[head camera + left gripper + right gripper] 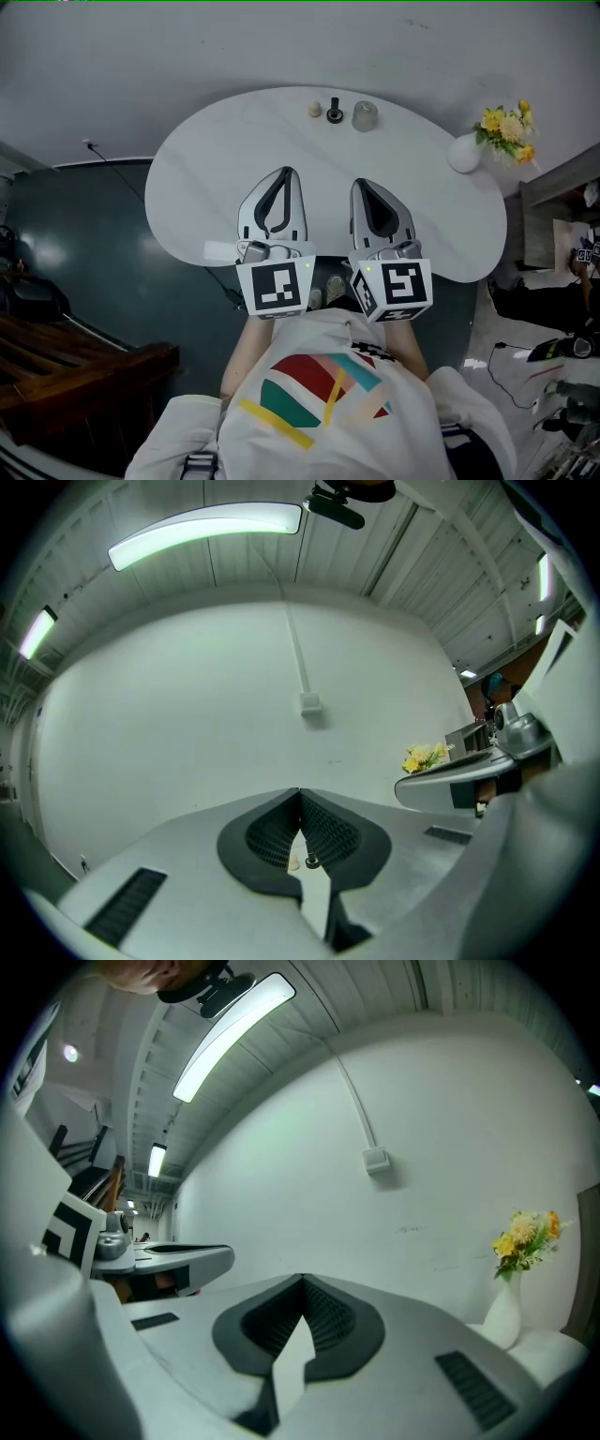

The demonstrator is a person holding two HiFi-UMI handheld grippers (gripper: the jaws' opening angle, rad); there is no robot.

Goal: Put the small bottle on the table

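Three small things stand in a row at the far side of the white table (pixel 216 178): a small beige bottle (pixel 314 110), a black piece (pixel 335 113) and a greyish jar (pixel 365 116). My left gripper (pixel 284 172) and right gripper (pixel 361 185) hover side by side over the table's near half, well short of that row. Both are shut with nothing between the jaws. In the left gripper view the closed tips (pixel 300 794) meet, and the beige bottle (pixel 293 862) and black piece (pixel 312 860) show through the gap below them. The right gripper (pixel 302 1281) points at the bare wall.
A white vase (pixel 464 154) with yellow flowers (pixel 507 127) stands at the table's far right; it also shows as the vase (pixel 503 1312) in the right gripper view. A dark wooden bench (pixel 84 361) lies on the floor at left. Cables and gear (pixel 562 347) lie at right.
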